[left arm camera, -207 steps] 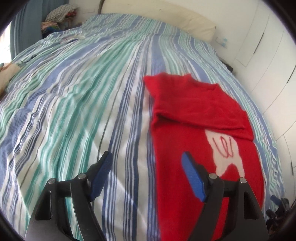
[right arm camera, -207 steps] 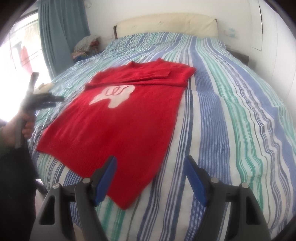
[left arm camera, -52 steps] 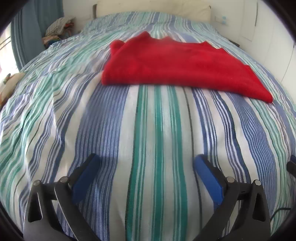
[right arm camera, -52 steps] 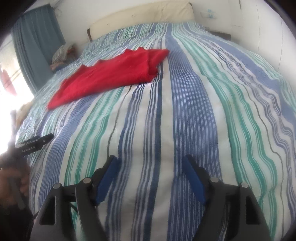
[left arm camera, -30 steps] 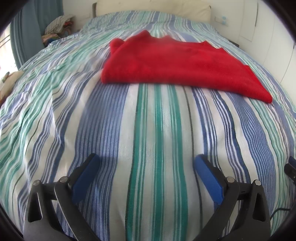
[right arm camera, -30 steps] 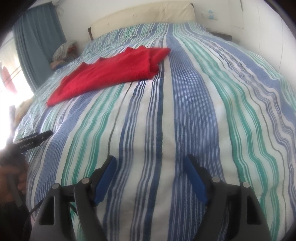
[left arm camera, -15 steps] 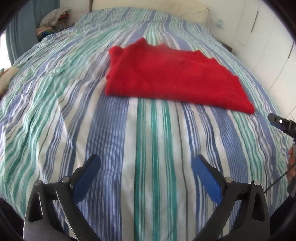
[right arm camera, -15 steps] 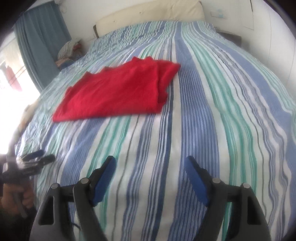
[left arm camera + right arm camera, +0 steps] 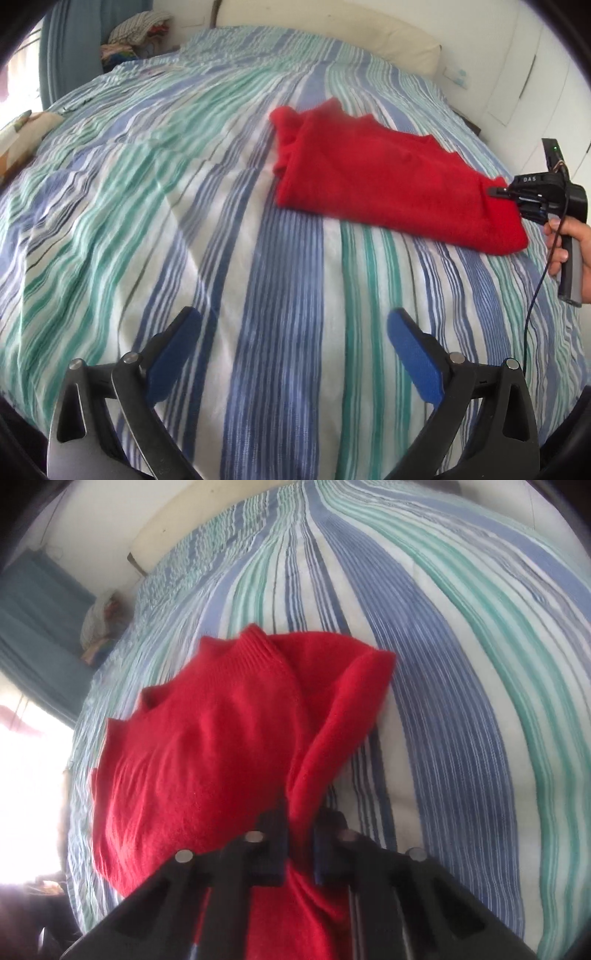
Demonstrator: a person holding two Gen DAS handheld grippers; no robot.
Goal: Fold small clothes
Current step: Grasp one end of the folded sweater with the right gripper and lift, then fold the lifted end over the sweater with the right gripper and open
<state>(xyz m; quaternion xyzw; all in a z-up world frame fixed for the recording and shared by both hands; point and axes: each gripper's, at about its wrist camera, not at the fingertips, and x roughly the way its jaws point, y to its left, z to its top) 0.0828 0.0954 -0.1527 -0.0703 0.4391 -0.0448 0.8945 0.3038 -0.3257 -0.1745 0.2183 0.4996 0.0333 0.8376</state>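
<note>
A folded red sweater lies on the striped bed cover, right of the middle in the left wrist view. My left gripper is open and empty, well short of the sweater, over bare cover. My right gripper is shut on the sweater's near edge, and the red cloth bunches up from the jaws. In the left wrist view the right gripper pinches the sweater's right end.
A cream headboard cushion runs along the far side of the bed. A pile of clothes and a blue curtain stand at the far left. White wardrobe doors are on the right.
My right gripper has moved in to the sweater's end and closed on it; half a second ago it was open over bare cover. My left gripper has turned so the sweater sits further right.
</note>
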